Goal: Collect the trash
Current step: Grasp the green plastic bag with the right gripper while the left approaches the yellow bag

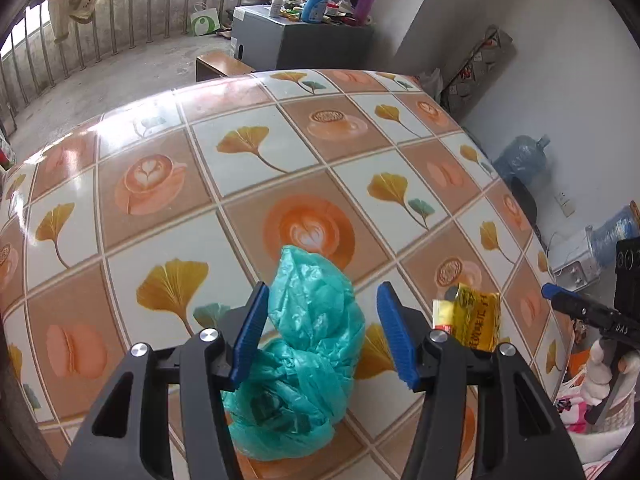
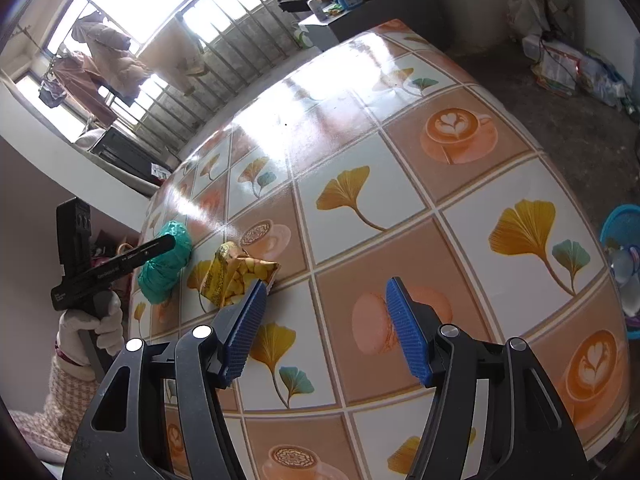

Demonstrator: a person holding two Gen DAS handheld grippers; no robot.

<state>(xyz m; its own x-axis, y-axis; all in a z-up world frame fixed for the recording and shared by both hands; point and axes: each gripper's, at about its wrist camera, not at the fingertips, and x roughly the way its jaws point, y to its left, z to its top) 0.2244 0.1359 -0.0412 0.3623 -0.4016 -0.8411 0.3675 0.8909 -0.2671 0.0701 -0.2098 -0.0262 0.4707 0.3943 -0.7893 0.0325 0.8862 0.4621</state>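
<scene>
teal plastic bag (image 1: 304,344), crumpled, lies on the patterned table (image 1: 160,200) in the left wrist view, sitting between the blue pads of the left gripper (image 1: 320,334). jaws stand about half open; the left pad looks close to the bag, the right pad clearly apart, so no grip yet. yellow snack wrapper (image 1: 476,320) lies just beside the bag at 3 o'clock, untouched. right gripper (image 1: 580,308) enters at the 3 o'clock edge. gripper pitched steeply down at the bag.

right wrist view: the right gripper (image 2: 326,330) hangs over bare tablecloth (image 2: 400,200), jaws about half open, nothing between them. wrapper (image 2: 236,276) sits at 10 o'clock of its left pad, nearly touching. bag (image 2: 166,266) further toward 9 o'clock, under the left gripper (image 2: 168,242), held by a gloved hand (image 2: 94,328).

judgement: nothing collected yet; both pieces left. no bin identified.
</scene>
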